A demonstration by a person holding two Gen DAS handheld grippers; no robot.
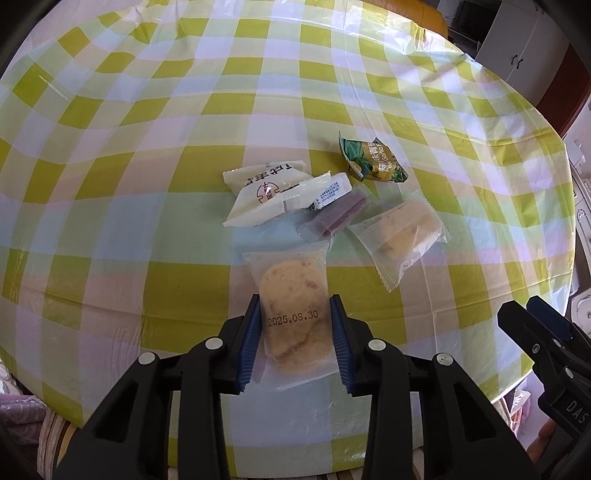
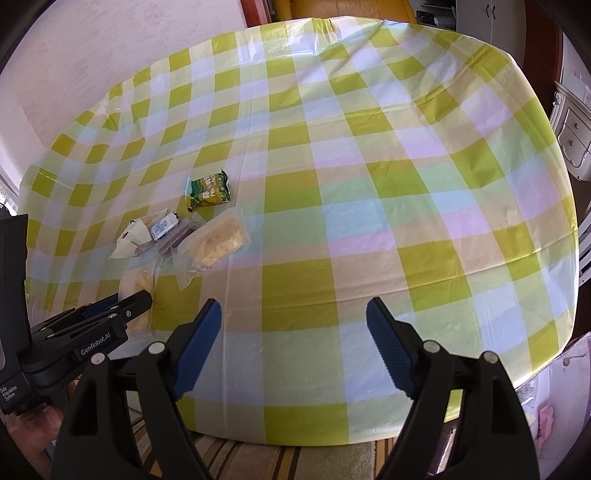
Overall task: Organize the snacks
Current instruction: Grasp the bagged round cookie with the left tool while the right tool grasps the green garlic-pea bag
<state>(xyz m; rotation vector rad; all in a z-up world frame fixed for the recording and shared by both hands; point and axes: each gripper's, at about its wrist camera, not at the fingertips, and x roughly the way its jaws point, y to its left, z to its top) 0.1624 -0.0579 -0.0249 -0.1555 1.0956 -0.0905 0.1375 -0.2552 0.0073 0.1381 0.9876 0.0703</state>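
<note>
From my left wrist, my left claw (image 1: 293,336) pinched the cookie pack (image 1: 291,317) by its sides: light, slick film, brittle biscuit inside, so gentle pressure suited. From my right wrist, my right claw (image 2: 293,343) gaped empty; the other snacks (image 2: 184,232) lay ahead-left on the tabletop (image 2: 369,184).

**Around the checked table**

A green, yellow and white checked plastic tablecloth (image 2: 332,229) covers the table to its rim. Beyond its far edge stands a yellow seat (image 2: 332,9); a pale pink wall (image 2: 92,55) rises past its far left. To its right are a cream drawer cabinet (image 2: 574,136) and white cupboard doors (image 1: 524,40). Below its near edge shows striped fabric (image 2: 258,459).
</note>
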